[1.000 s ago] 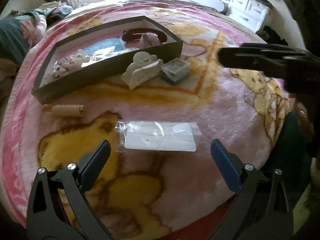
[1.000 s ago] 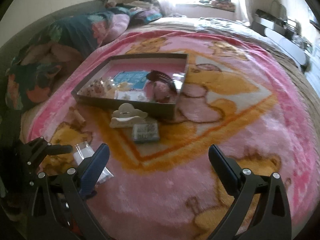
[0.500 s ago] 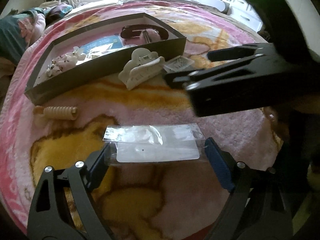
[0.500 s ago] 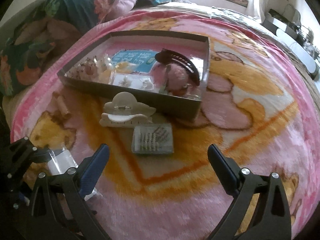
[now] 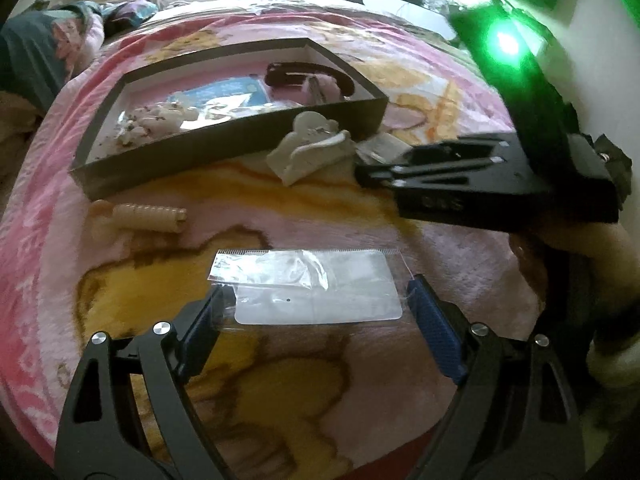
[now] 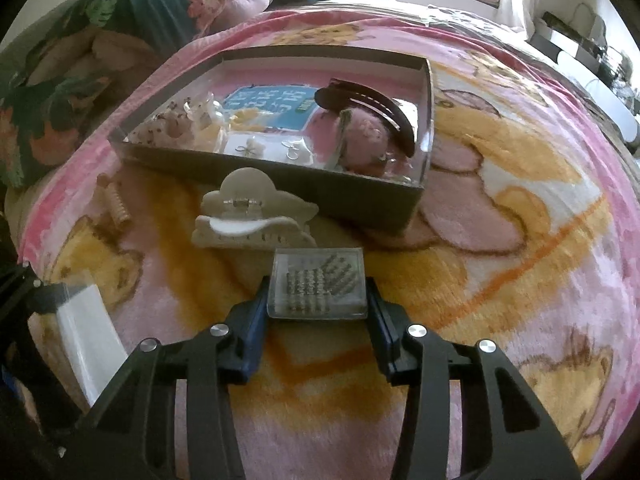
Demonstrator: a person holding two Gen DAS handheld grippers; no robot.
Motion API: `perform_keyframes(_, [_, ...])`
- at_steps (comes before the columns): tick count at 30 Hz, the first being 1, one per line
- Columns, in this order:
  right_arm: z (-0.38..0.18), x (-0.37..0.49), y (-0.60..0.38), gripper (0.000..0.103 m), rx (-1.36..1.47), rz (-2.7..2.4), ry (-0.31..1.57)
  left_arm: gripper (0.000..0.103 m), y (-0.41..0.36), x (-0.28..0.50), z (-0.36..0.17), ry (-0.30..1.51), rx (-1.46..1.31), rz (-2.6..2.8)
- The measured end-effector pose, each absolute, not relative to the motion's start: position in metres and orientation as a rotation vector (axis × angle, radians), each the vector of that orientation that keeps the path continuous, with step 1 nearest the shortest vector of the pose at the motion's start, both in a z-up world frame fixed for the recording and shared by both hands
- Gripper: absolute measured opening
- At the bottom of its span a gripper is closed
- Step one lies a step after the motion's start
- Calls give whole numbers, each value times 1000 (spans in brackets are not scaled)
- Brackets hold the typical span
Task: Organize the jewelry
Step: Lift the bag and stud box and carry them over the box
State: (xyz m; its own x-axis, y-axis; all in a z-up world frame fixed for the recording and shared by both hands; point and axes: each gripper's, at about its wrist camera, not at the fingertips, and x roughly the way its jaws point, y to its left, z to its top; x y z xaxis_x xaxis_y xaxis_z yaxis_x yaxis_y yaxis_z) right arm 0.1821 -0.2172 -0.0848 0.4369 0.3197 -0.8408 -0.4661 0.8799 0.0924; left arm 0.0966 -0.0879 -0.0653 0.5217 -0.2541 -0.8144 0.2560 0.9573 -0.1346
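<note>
A dark open box (image 5: 224,148) (image 6: 360,196) on the pink blanket holds hair clips, a blue card and small jewelry. My right gripper (image 6: 318,300) is shut on a small clear case of earrings (image 6: 318,286) just in front of the box. My left gripper (image 5: 312,304) has its fingers at both ends of a clear plastic bag with a white card (image 5: 316,292), touching it on the blanket. The bag also shows in the right wrist view (image 6: 88,320). The right gripper's body (image 5: 480,184) shows at the right of the left wrist view.
A cream cloud-shaped claw clip (image 5: 312,148) (image 6: 252,216) lies against the box front. A beige ribbed hair clip (image 5: 144,216) (image 6: 114,202) lies left of it. Pillows and bedding (image 6: 120,20) are beyond the box.
My right gripper moved forward and closed on the clear earring case. My left gripper advanced and narrowed its fingers onto the ends of the plastic bag.
</note>
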Motion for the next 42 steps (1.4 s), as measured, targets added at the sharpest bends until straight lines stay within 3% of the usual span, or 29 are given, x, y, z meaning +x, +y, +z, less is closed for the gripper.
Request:
perform_keyframes(22, [-19, 123, -226, 43, -70, 576, 852, 80, -7, 98, -21, 872, -142, -122])
perform_keyframes(42, [17, 135, -194, 43, -107, 643, 765, 80, 37, 116, 3, 818, -188, -26])
